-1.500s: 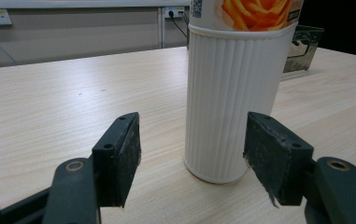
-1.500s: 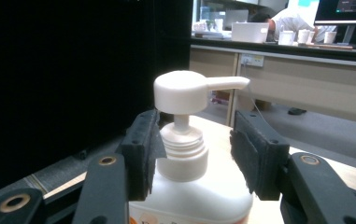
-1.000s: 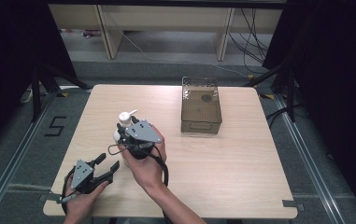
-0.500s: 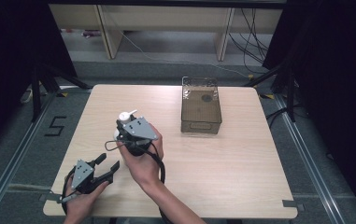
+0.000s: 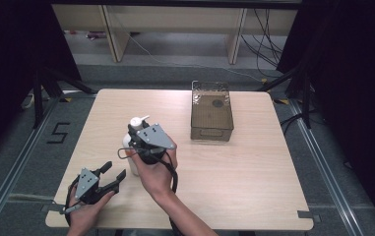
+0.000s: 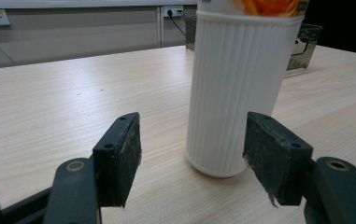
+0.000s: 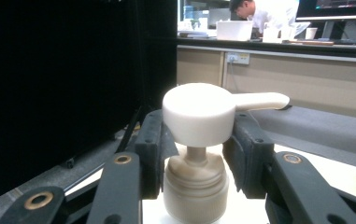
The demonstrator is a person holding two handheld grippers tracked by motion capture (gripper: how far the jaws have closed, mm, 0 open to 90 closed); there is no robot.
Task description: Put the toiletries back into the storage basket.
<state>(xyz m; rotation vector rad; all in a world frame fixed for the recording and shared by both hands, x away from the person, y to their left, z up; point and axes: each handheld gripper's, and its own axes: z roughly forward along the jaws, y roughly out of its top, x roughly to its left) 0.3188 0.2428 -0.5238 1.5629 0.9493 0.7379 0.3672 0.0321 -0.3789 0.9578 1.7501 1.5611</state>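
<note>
while the white pump bottle (image 5: 132, 147) stands upright on the table (image 5: 234, 167), the scene reads so:
bottle place: left half of the table, well apart from the basket.
right gripper (image 7: 194, 163): jaws have just been closing; pads now pinch the bottle's neck collar under the pump head (image 7: 199, 112).
left gripper (image 6: 192, 158): jaws spread, low beside the bottle's ribbed base, not touching.
wire basket (image 5: 211, 110): far right of the bottle; contents cannot be told.

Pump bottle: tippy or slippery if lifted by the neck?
Probably tippy: the pump bottle is tall and narrow on a small base. The right claw is shut on its collar under the pump head, which should stop it sliding out. The ribbed wall likely helps grip.
</note>
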